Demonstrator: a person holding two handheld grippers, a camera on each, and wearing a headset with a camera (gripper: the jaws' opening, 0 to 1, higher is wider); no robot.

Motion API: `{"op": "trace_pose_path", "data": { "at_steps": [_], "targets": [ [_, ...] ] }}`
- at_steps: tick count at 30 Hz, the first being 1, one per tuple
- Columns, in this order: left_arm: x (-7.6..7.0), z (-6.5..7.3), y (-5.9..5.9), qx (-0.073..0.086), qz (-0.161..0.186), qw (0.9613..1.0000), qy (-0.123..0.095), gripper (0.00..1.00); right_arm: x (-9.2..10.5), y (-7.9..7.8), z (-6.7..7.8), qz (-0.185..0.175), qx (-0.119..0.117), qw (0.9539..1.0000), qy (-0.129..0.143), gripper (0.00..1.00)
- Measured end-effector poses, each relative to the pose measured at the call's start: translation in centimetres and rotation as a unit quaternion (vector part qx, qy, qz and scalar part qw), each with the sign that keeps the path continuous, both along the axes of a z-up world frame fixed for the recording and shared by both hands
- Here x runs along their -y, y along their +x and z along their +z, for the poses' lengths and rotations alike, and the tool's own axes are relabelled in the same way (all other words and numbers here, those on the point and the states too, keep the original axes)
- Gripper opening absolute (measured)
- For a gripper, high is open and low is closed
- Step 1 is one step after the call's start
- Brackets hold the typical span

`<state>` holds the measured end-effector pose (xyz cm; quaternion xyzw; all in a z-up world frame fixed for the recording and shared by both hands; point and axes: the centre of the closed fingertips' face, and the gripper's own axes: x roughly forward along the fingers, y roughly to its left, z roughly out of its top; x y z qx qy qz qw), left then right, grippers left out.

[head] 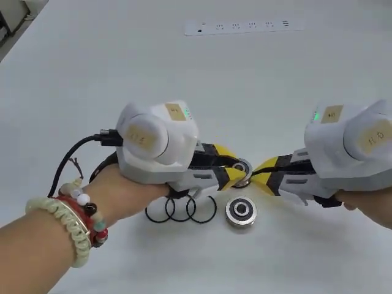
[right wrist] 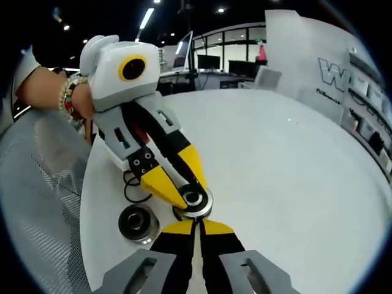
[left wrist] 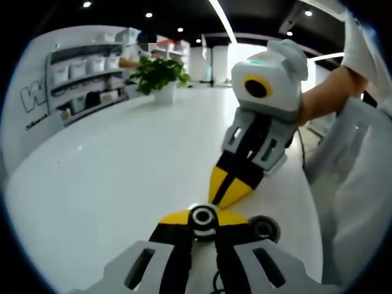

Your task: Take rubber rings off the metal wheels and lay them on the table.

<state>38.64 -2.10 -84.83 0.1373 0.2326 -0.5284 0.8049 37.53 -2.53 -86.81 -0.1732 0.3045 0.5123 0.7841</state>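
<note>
Left tongs [head: 236, 173] clamp wheel [right wrist: 195, 199]; rubber rings [head: 182, 209], spare wheel [head: 240, 211] alongside; power strip [head: 244, 26] beyond.

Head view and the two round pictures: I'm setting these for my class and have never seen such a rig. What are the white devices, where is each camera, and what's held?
A person holds a two-jaw tool in each hand. The wide picture comes from a headset camera, each round one from a camera on a gripper. The left gripper clamps a metal wheel. The right gripper has its jaws together at that wheel's edge. On the table lie three rubber rings and a second wheel.
</note>
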Motion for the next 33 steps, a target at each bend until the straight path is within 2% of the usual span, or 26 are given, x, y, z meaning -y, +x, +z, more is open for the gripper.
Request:
{"op": "trace_pose_path", "data": {
  "at_steps": [6,11,12,17,21,25,27,32,33],
  "targets": [
    [-0.11,-0.01,0.01,0.003,0.0,1.0,0.0,0.14,0.07,0.26,-0.09,-0.033,-0.022,0.9991,0.012,0.0],
    [-0.18,-0.04,-0.13,0.007,-0.003,1.0,0.001,0.14,0.3,0.4,-0.14,-0.077,-0.062,0.9946,0.032,0.0],
    [-0.18,-0.04,-0.14,0.007,-0.002,1.0,0.001,0.14,0.34,0.46,-0.1,-0.089,-0.079,0.9919,0.046,0.0],
    [-0.22,-0.04,-0.25,0.008,-0.002,1.0,-0.001,0.14,0.51,0.56,0.01,-0.123,-0.123,0.9812,0.083,0.0],
    [-0.25,-0.05,-0.34,0.01,0.0,0.9999,-0.004,0.14,0.57,0.52,0.01,-0.135,-0.142,0.9749,0.106,0.0],
    [-0.28,-0.06,-0.42,0.011,0.002,0.9999,-0.007,0.14,0.5,0.41,0.17,-0.154,-0.171,0.9637,0.136,0.0],
    [-0.29,-0.06,-0.44,0.011,0.001,0.9999,-0.008,0.14,0.5,0.42,0.28,-0.168,-0.187,0.9557,0.153,0.0],
    [-0.29,-0.04,-0.47,0.011,0.001,0.9999,-0.008,0.14,0.45,0.39,0.4,-0.168,-0.185,0.956,0.154,0.0],
    [-0.29,-0.04,-0.48,0.011,0.002,0.9999,-0.009,0.14,0.44,0.4,0.48,-0.171,-0.19,0.9535,0.159,0.0]
  ]
}}
